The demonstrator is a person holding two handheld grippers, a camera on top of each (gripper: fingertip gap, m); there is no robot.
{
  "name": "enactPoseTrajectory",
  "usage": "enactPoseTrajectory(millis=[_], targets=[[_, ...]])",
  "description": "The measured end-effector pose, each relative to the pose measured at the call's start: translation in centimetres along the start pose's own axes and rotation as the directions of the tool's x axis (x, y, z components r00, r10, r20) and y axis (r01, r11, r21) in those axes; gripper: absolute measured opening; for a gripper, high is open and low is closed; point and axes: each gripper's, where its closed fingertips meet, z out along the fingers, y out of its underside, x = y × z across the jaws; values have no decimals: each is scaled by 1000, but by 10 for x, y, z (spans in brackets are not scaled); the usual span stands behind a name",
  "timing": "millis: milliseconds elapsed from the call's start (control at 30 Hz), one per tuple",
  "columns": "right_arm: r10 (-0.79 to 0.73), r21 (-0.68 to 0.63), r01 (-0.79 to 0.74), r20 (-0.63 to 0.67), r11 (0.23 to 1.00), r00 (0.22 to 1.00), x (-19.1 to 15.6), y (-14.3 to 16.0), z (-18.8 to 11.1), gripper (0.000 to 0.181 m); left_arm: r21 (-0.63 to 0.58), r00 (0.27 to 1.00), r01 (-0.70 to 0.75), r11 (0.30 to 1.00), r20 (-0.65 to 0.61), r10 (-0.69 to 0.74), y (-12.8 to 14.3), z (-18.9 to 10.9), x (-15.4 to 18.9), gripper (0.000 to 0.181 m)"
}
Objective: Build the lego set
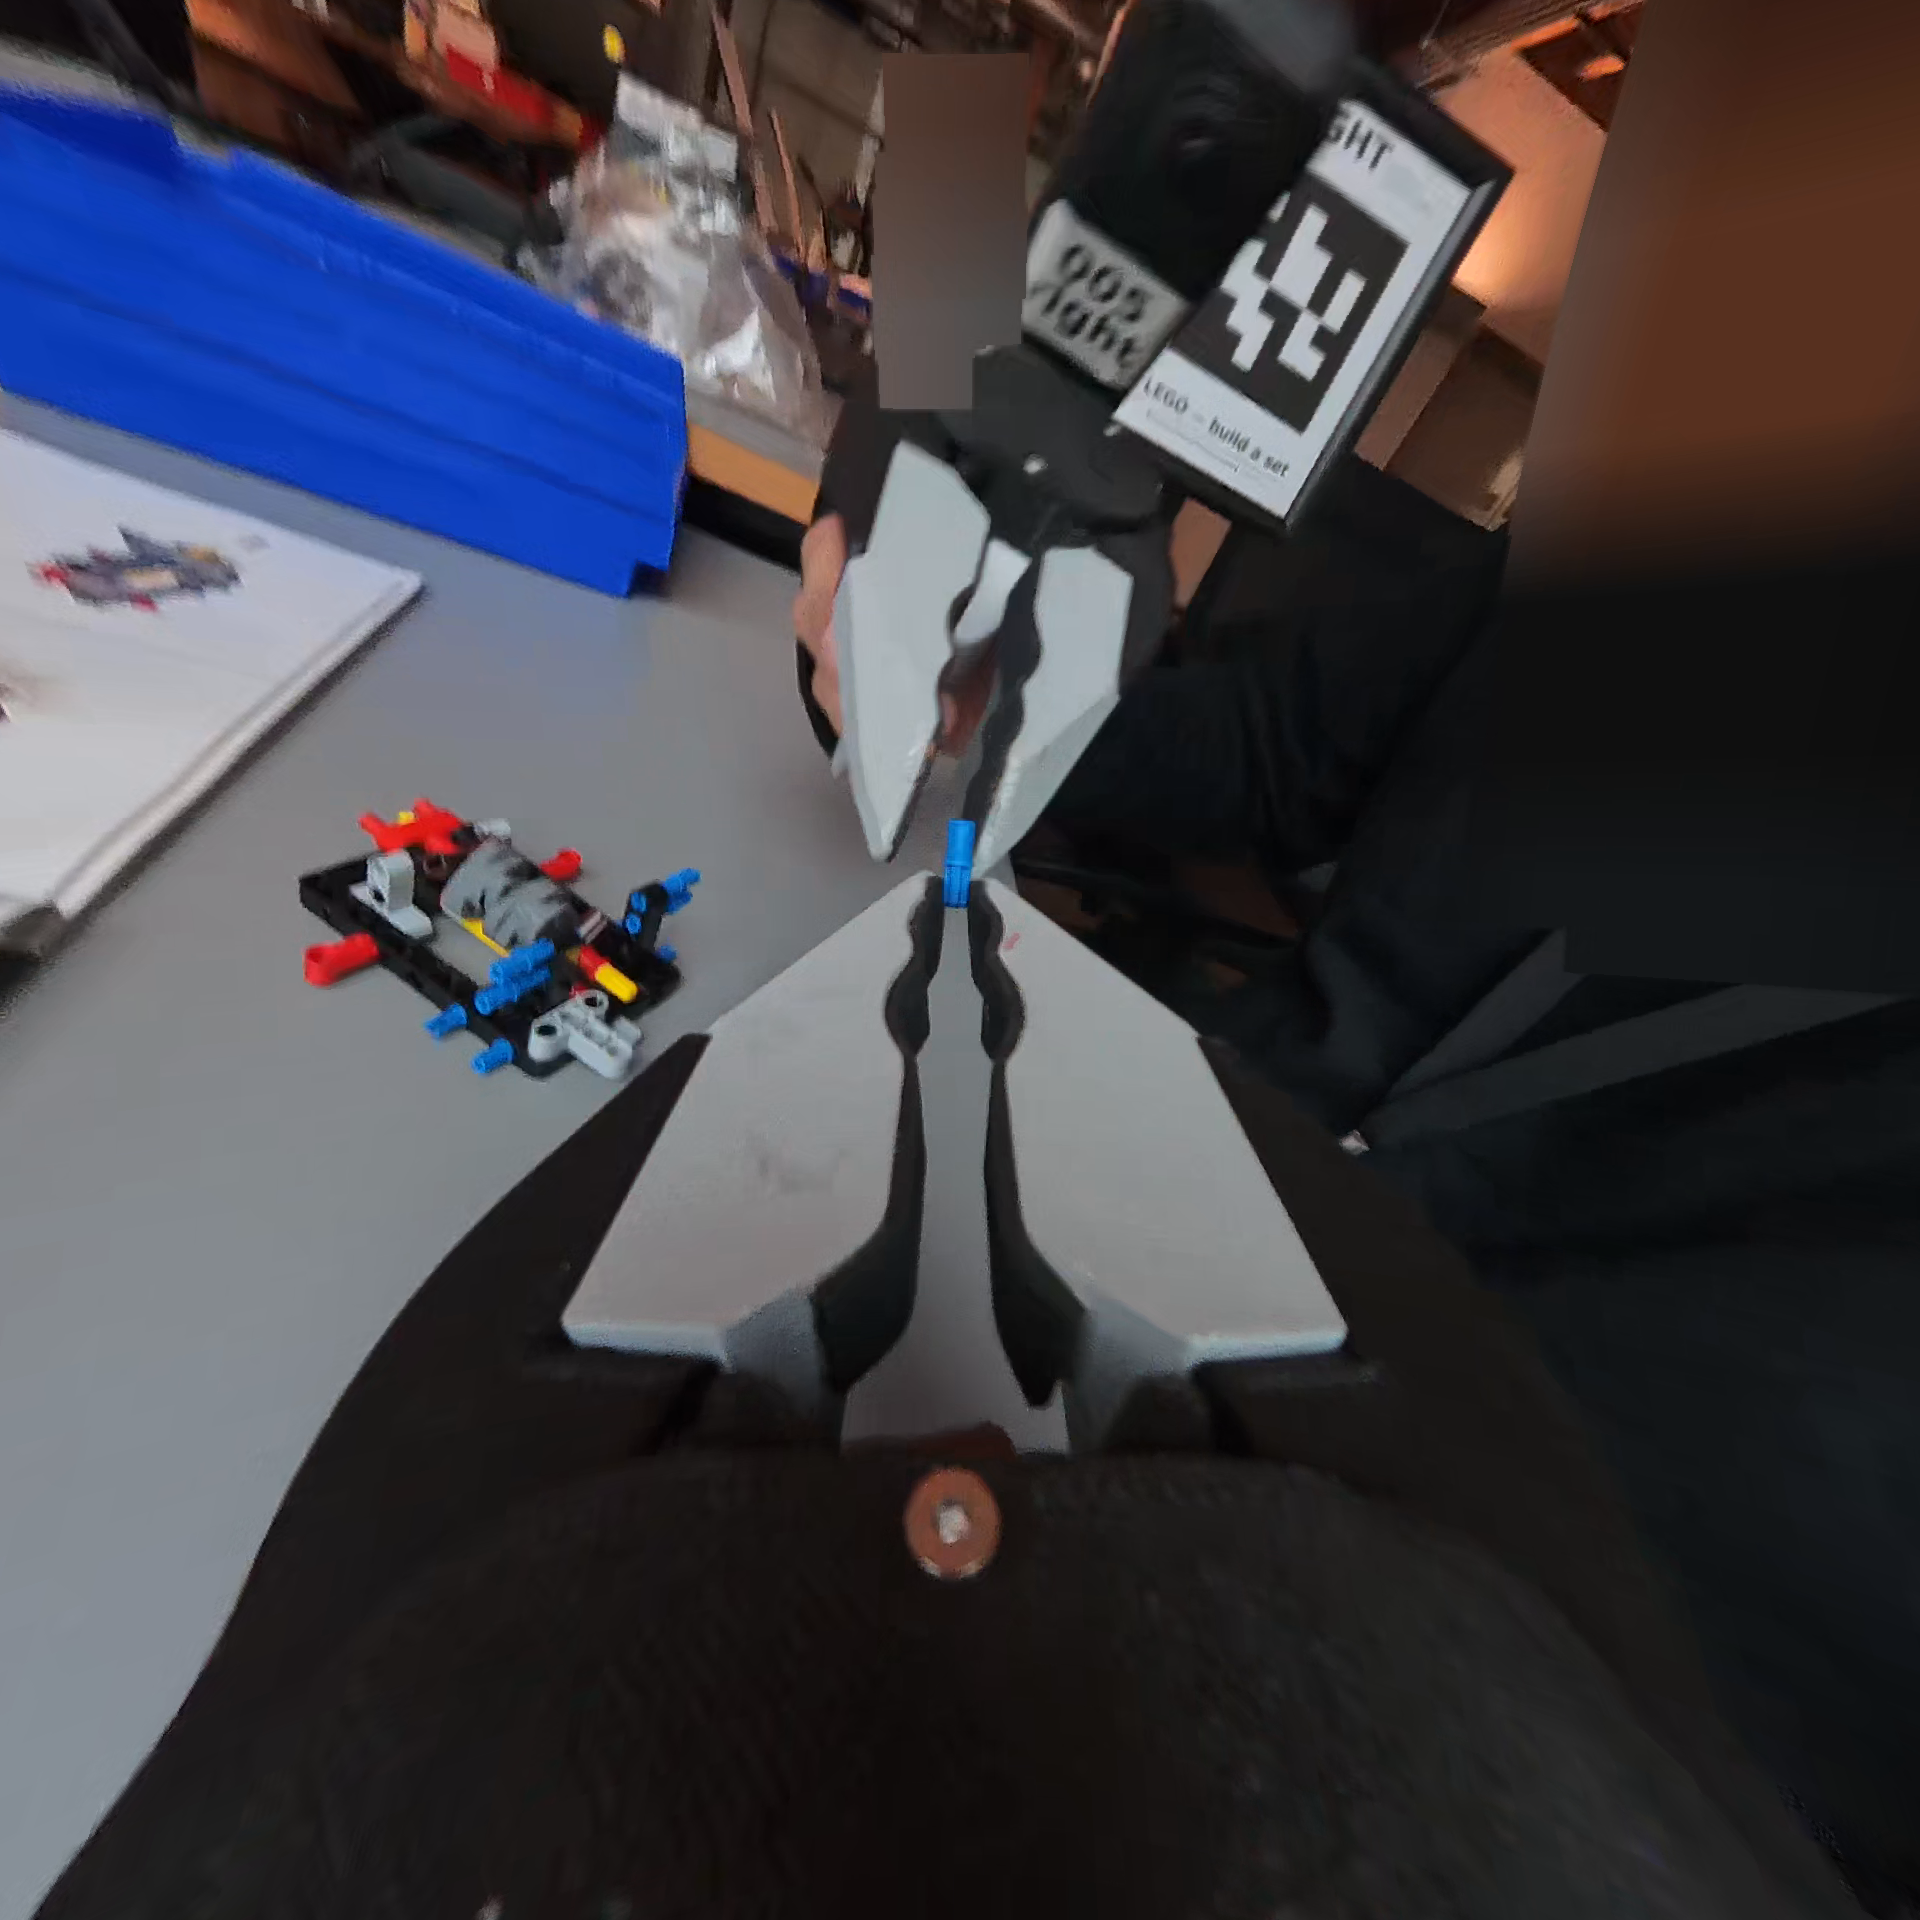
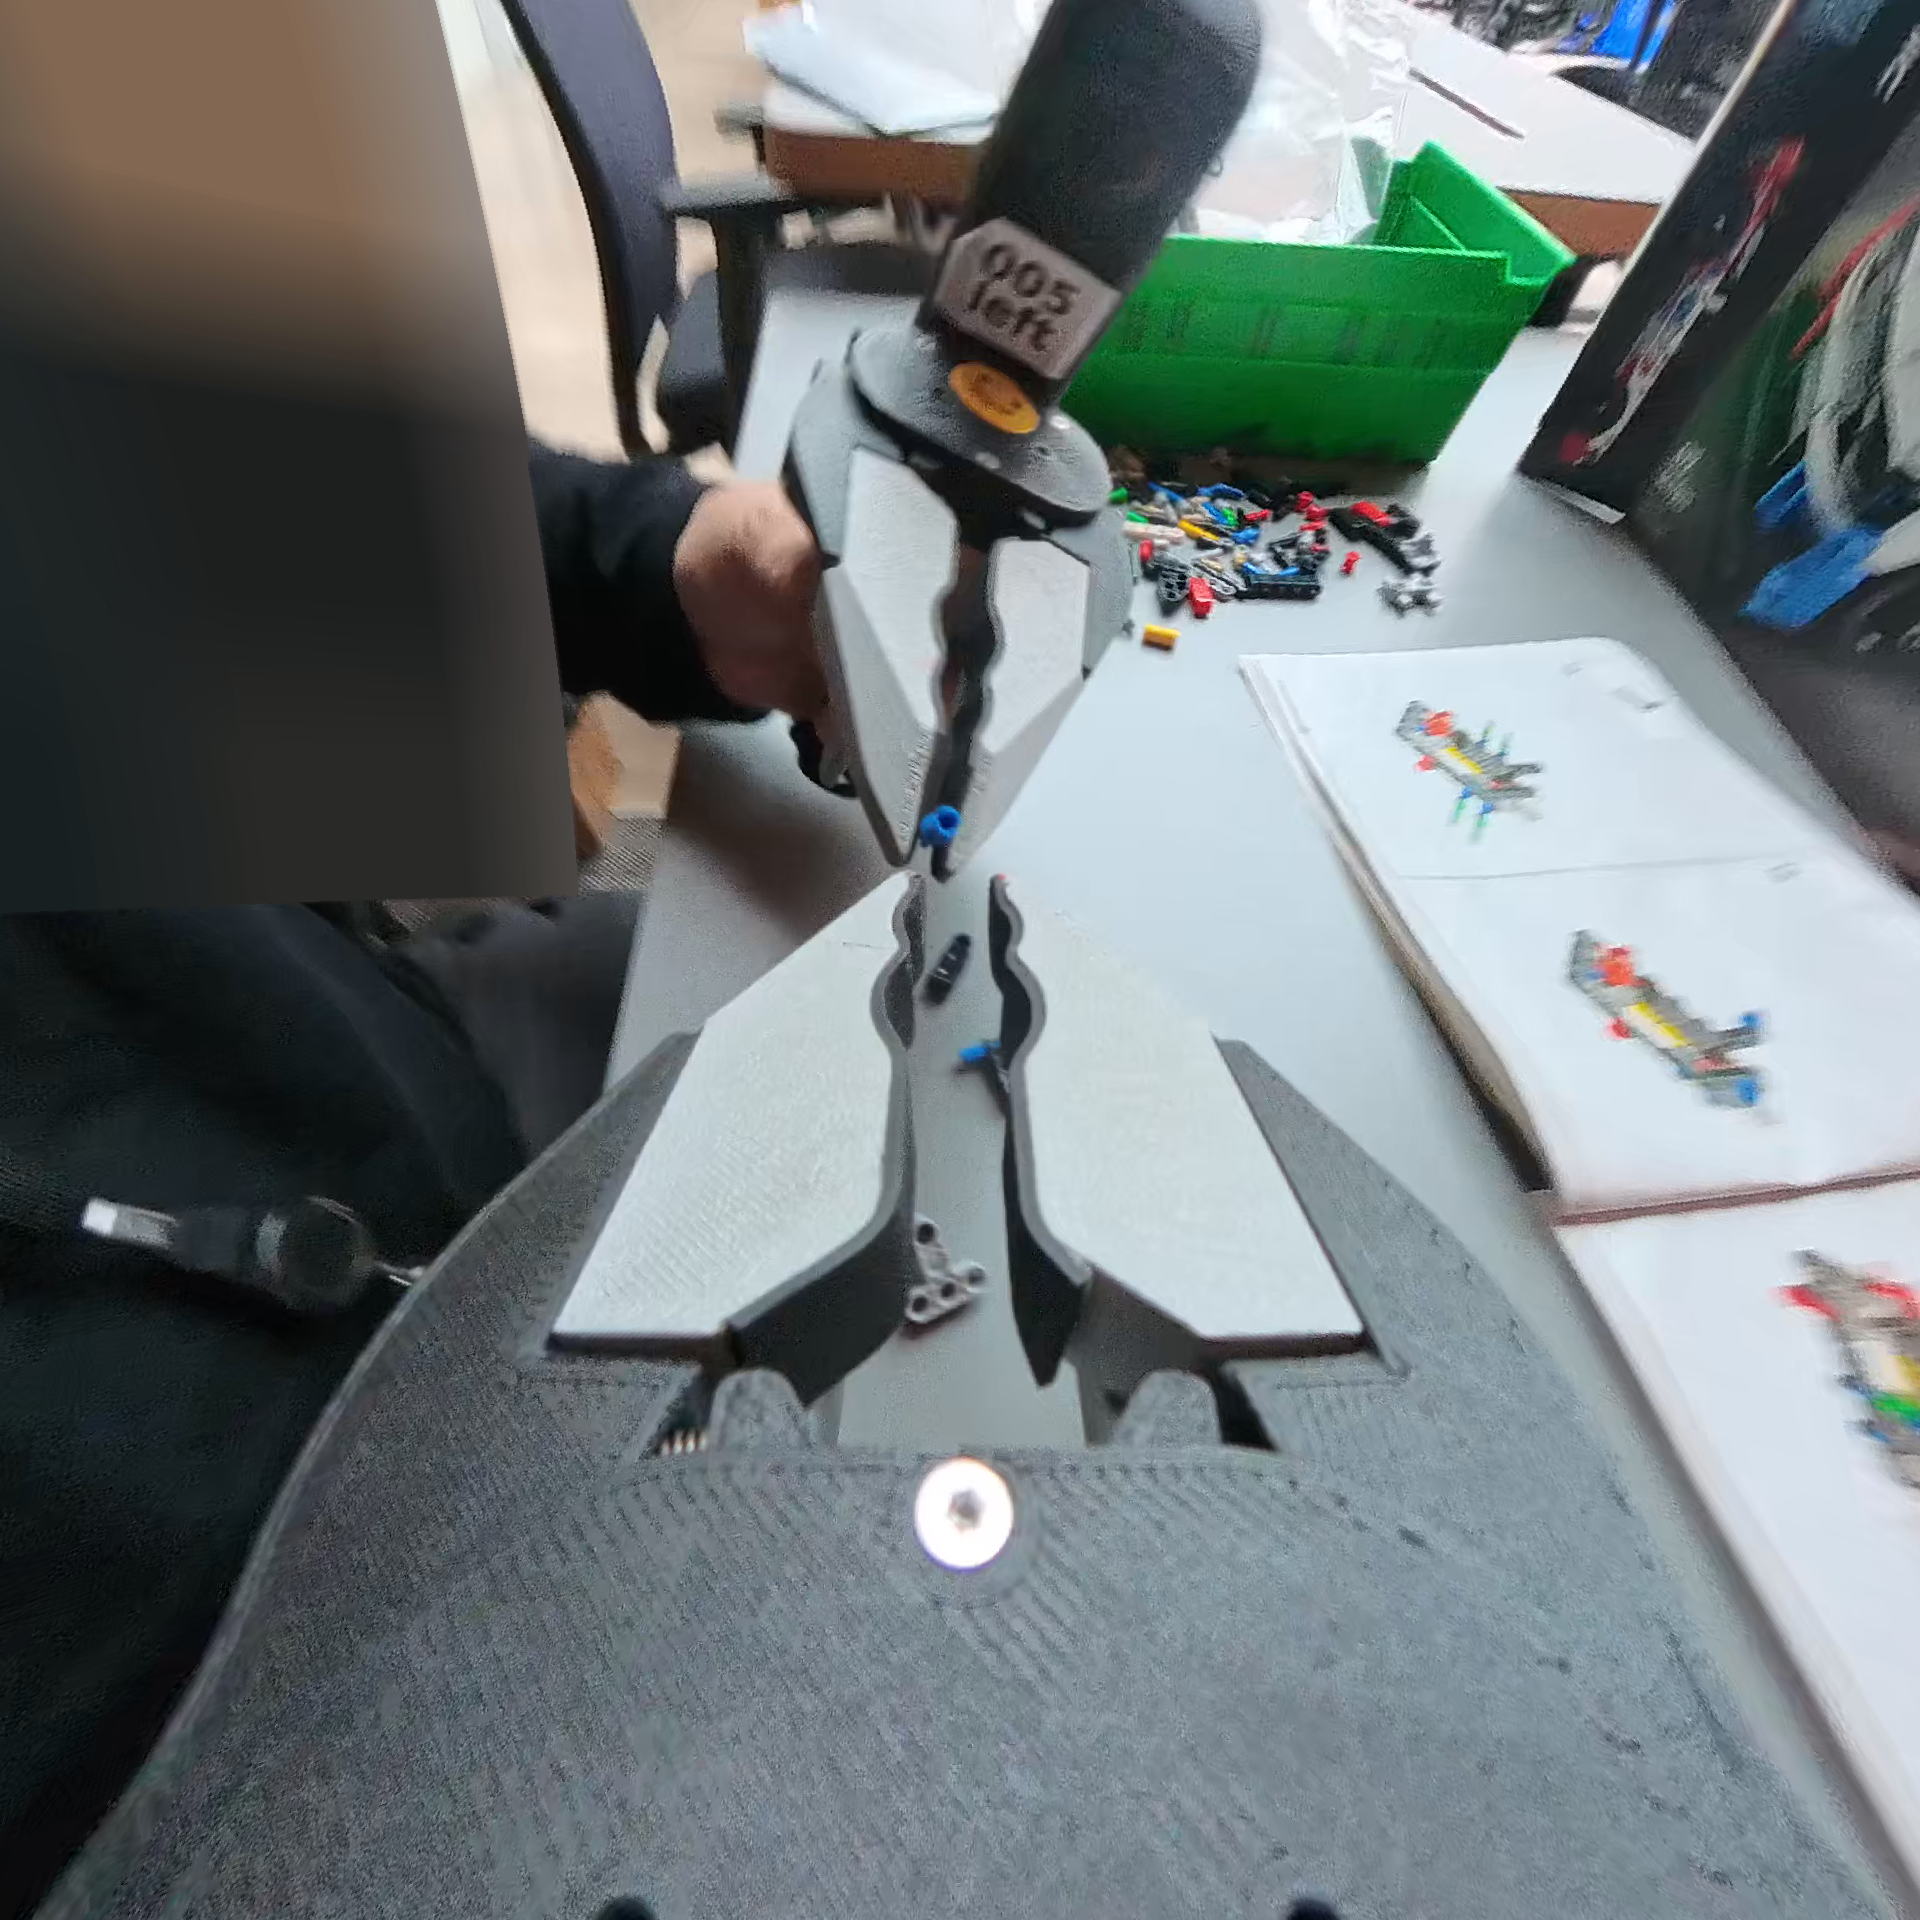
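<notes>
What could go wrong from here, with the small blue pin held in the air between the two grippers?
1. The left gripper pinches the blue pin only at its very tips, so it may slip or twist out.
2. It is held near the table edge, above the person's lap, so a dropped pin could fall off the table.
3. The right gripper is open and close by; a misaligned approach may knock the pin loose.

I sit at a grey table; an office chair stands beyond it, another desk behind, cluttered shelves across the room.
</notes>
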Motion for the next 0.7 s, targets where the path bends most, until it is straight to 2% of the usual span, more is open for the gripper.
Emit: enactPoseTrajectory(millis=[33, 100, 167, 233, 367, 500, 700], targets=[[85, 34, -86, 34, 996, 996, 1, -3, -2, 5, 29, 999, -42, 999, 10, 42, -4, 0, 3, 2], [218, 107, -232, 129, 967, 968, 0, -12, -6, 9, 0, 998, -56, 998, 23, 56, -2, 2, 5, 2], [266, 147, -299, 205, 943, 942, -4, -19, -10, 12, -10, 998, -62, 998, 25, 62, -1, 4, 6, 2], [231, 131, -262, 212, 956, 949, -9, -16, -9, 16, -7, 998, -65, 998, 18, 65, -1, 5, 7, 2], [142, 93, -151, 101, 984, 985, -5, -10, -5, 7, -5, 997, -69, 998, 18, 69, -1, 5, 7, 2], [113, 83, -121, 92, 989, 989, -7, -11, -3, 1, -13, 998, -64, 998, 18, 64, 0, 4, 6, 2], [113, 62, -120, 101, 991, 988, -7, -9, -2, 1, -51, 996, -78, 996, 40, 80, 5, 5, 3, 2]])
